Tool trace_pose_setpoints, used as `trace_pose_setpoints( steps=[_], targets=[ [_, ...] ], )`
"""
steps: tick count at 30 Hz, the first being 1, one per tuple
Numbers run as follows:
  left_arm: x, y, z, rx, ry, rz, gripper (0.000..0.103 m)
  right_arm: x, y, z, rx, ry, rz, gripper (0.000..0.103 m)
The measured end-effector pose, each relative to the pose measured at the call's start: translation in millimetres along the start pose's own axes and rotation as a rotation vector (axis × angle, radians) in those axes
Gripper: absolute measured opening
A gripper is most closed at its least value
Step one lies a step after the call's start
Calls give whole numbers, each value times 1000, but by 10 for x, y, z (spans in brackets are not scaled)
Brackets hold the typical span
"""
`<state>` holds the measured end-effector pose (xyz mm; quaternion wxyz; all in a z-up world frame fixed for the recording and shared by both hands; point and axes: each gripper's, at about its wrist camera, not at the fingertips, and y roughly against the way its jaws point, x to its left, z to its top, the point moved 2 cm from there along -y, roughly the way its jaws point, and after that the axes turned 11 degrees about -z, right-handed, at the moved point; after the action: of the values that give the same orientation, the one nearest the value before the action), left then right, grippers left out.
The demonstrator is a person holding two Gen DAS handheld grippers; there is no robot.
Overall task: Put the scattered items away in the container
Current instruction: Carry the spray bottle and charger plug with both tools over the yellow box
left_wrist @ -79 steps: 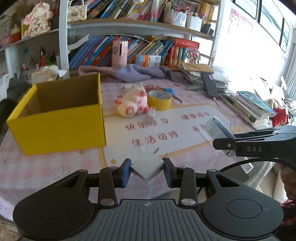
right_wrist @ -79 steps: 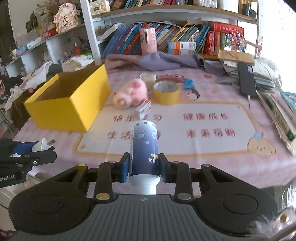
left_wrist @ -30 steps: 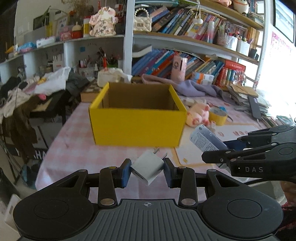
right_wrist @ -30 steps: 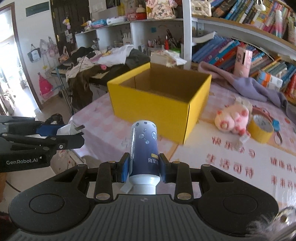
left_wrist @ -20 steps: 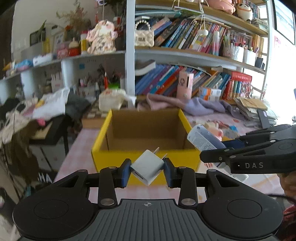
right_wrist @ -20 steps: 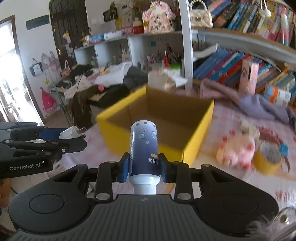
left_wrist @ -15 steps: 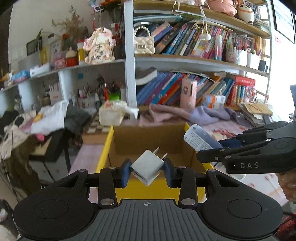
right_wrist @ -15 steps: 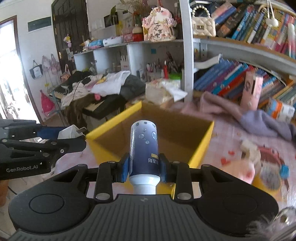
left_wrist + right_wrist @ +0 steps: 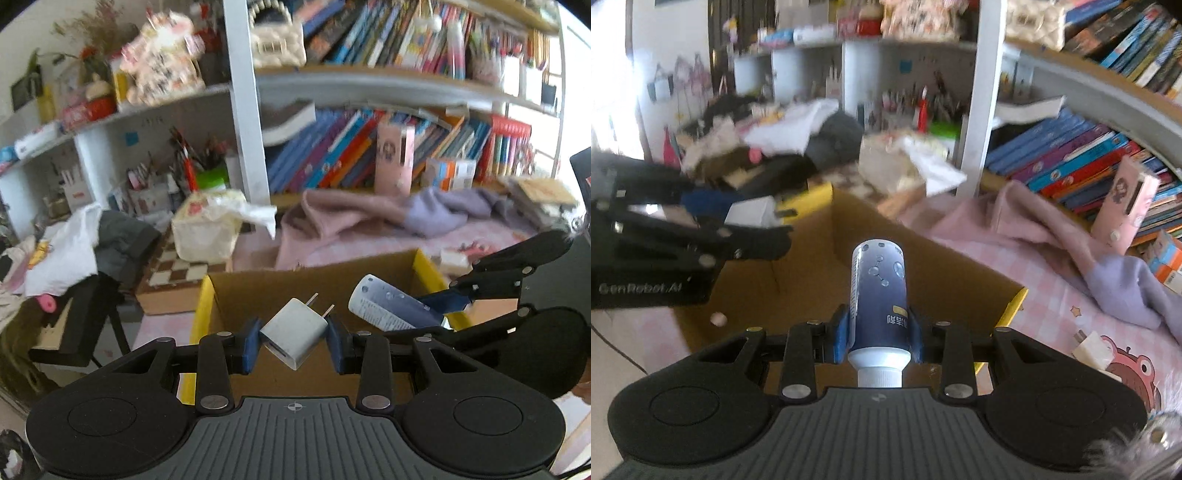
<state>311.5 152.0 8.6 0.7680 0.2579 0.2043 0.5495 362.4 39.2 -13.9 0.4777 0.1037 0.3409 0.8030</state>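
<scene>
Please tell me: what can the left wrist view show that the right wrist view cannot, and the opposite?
Only the left wrist view shows the plug prongs of the white charger clearly, gripped in the left tool, and the printed label side of the blue tube.

Only the right wrist view shows the tube's white cap, held in the right tool, and the frog picture on the tablecloth.

Both show the yellow cardboard box with both items above its opening, the purple cloth and the bookshelf.
</scene>
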Motion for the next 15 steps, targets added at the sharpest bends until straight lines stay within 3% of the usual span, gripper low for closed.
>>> trace_pose_setpoints(
  steps=[9,15],
  targets=[
    [152,-560,-83,151,-9,-15,36,91,-518,-57,110,139,21,31],
    [221,-659,-140,189,30,-15,36,135,-630,-52,148,194,53,31]
  ],
)
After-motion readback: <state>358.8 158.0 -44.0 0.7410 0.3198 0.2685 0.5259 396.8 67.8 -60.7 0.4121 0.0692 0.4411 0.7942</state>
